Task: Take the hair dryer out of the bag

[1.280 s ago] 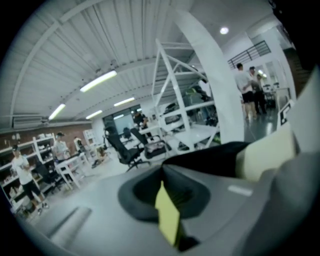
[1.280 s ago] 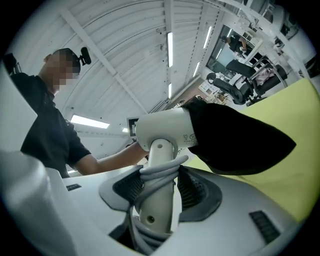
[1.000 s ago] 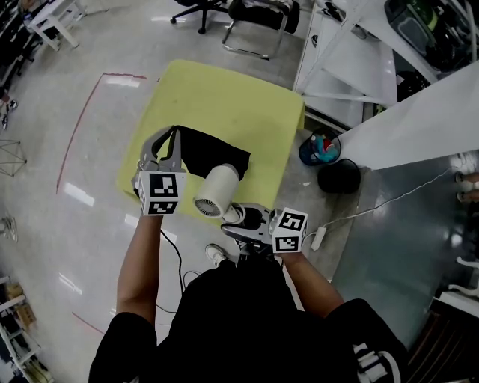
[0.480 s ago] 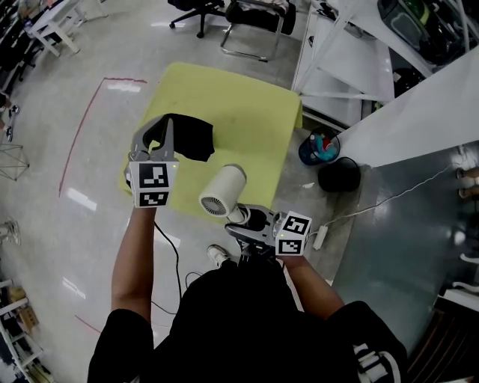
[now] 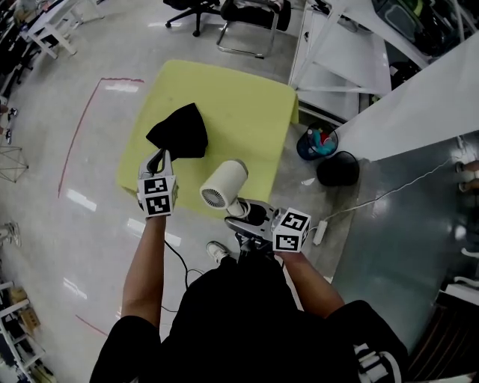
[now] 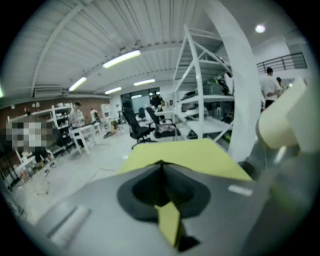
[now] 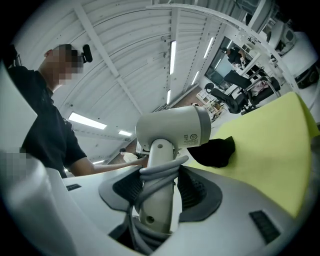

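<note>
The cream hair dryer (image 5: 223, 187) stands free of the bag over the near edge of the yellow table (image 5: 247, 112). My right gripper (image 5: 243, 213) is shut on its handle (image 7: 156, 200), with the grey cord wound around it. The black bag (image 5: 181, 131) lies crumpled on the table's left part, also seen behind the dryer (image 7: 212, 150). My left gripper (image 5: 159, 155) sits at the bag's near corner. Its jaws are just opening, and in the left gripper view (image 6: 161, 167) the pads still meet. Black cloth is hard to tell from the dark pads there.
Office chairs (image 5: 251, 19) stand beyond the table. A white rack (image 5: 337, 60) rises at the right, with a blue bin (image 5: 314, 143) and a black object (image 5: 337, 170) on the floor beside it. A power strip (image 5: 320, 233) lies near my right arm. Red tape (image 5: 75, 142) marks the floor at left.
The left gripper pulled the bag off the dryer's barrel, swung it left, then came down so the bag rests on the table. The right gripper and dryer hardly moved.
</note>
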The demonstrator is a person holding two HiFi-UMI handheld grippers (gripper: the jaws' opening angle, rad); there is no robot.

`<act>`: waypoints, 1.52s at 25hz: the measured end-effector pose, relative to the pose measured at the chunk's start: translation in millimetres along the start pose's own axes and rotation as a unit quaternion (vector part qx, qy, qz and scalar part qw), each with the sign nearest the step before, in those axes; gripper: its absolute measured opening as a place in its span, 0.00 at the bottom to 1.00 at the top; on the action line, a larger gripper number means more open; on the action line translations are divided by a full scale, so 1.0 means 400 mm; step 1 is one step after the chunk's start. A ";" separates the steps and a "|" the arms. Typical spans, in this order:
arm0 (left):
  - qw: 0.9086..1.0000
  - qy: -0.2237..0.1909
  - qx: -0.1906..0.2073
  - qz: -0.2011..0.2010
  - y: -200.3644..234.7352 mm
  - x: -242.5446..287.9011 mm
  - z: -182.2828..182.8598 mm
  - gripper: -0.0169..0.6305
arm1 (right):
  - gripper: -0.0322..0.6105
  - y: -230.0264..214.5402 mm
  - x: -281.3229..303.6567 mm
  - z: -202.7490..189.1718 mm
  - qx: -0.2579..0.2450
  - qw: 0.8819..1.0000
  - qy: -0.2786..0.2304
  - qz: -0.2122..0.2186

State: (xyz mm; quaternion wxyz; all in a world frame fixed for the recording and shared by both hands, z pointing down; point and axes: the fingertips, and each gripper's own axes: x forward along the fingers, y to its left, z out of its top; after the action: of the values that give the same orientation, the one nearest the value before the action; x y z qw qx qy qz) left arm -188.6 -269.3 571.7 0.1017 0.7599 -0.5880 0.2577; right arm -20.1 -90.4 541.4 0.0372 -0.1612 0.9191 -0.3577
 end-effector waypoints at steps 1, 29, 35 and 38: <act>1.000 0.016 -0.009 -0.008 -0.015 0.007 -0.044 0.06 | 0.38 -0.006 -0.002 -0.004 0.002 1.000 -0.001 -0.006; 0.980 -0.140 -0.090 -0.112 -0.181 -0.393 0.041 0.14 | 0.38 0.069 0.017 0.277 -0.172 0.960 -0.132 -0.177; 0.972 -0.180 -0.099 -0.111 -0.154 -0.442 0.116 0.10 | 0.38 0.128 0.019 0.324 -0.235 0.940 -0.139 -0.207; 0.971 -0.190 -0.096 -0.110 -0.143 -0.455 0.141 0.10 | 0.38 0.155 0.020 0.344 -0.264 0.929 -0.140 -0.219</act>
State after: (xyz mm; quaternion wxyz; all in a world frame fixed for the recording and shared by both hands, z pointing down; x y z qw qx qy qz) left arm -151.1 -125.5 439.4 0.0883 0.8417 -0.5314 0.0378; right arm -19.1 -138.8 398.4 0.0418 -0.4112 0.9075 -0.0749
